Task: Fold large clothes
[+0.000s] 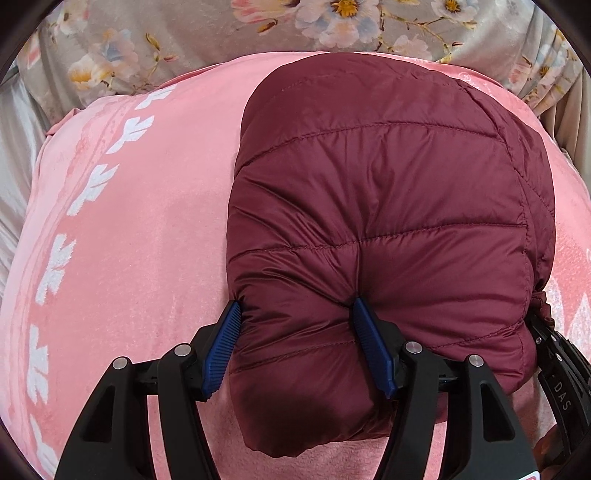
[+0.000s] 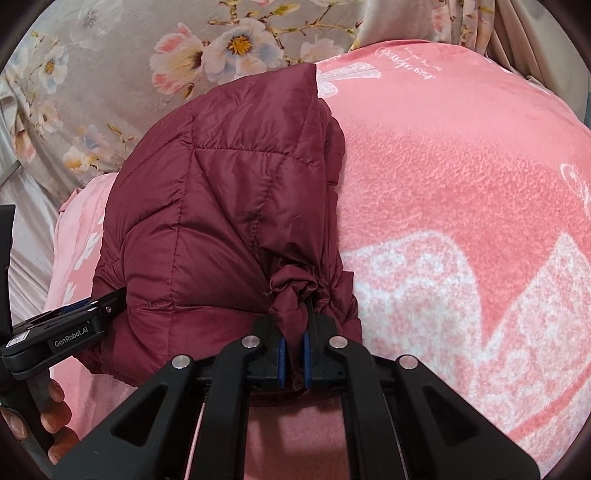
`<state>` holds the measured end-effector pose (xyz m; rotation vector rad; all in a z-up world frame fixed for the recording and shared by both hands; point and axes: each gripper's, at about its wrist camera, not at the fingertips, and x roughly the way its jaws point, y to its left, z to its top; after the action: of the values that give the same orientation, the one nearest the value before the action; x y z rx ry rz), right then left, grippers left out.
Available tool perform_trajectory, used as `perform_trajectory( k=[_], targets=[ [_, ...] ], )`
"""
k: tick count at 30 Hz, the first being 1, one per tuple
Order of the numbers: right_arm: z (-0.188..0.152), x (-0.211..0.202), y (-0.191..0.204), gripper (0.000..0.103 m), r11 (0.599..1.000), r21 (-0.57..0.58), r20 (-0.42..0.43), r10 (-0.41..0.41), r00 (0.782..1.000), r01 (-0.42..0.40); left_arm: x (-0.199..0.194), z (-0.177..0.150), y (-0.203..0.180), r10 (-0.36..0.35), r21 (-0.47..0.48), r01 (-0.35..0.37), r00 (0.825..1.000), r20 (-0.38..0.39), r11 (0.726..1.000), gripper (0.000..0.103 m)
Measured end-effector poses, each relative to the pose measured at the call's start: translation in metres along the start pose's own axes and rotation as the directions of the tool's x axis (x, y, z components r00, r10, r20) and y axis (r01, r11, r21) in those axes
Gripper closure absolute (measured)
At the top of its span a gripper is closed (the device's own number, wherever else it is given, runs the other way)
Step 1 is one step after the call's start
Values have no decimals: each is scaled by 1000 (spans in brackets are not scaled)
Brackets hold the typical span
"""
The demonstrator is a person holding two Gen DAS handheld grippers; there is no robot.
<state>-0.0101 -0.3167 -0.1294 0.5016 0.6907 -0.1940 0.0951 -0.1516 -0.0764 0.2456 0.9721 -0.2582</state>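
Observation:
A dark red quilted puffer jacket (image 1: 388,206) lies bunched in a thick folded bundle on a pink blanket (image 1: 140,221). My left gripper (image 1: 295,317) holds the bundle's near edge, its blue pads (image 1: 221,347) spread wide around the thick padding and pressing into it. In the right wrist view the jacket (image 2: 221,206) sits at the left, and my right gripper (image 2: 293,354) is shut tight on a gathered fold of its fabric at the near right edge. The left gripper's body (image 2: 62,332) shows at the left of that view, the right gripper's body (image 1: 554,354) at the right of the left wrist view.
The pink blanket (image 2: 461,184) with white patterns covers the surface. A grey floral sheet (image 1: 258,26) lies behind it and shows in the right wrist view (image 2: 110,74) too. The person's fingers (image 2: 55,410) hold the left gripper's handle.

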Motion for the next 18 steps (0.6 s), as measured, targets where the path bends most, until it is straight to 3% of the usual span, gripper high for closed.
perform_trajectory(
  k=[6, 11, 18],
  targets=[
    [0, -7, -3, 97, 1000, 25, -2, 15, 1000, -15, -3, -4, -2, 10, -3, -10, 1000, 14, 1000, 40],
    [6, -44, -7, 91, 998, 60, 6, 20, 1000, -21, -29, 3, 18, -48, -59, 48, 999, 0, 997, 41],
    [78, -88, 4, 87, 998, 45, 134, 37, 990, -43, -77, 70, 45, -64, -108, 80, 987, 148, 991, 41]
  ],
)
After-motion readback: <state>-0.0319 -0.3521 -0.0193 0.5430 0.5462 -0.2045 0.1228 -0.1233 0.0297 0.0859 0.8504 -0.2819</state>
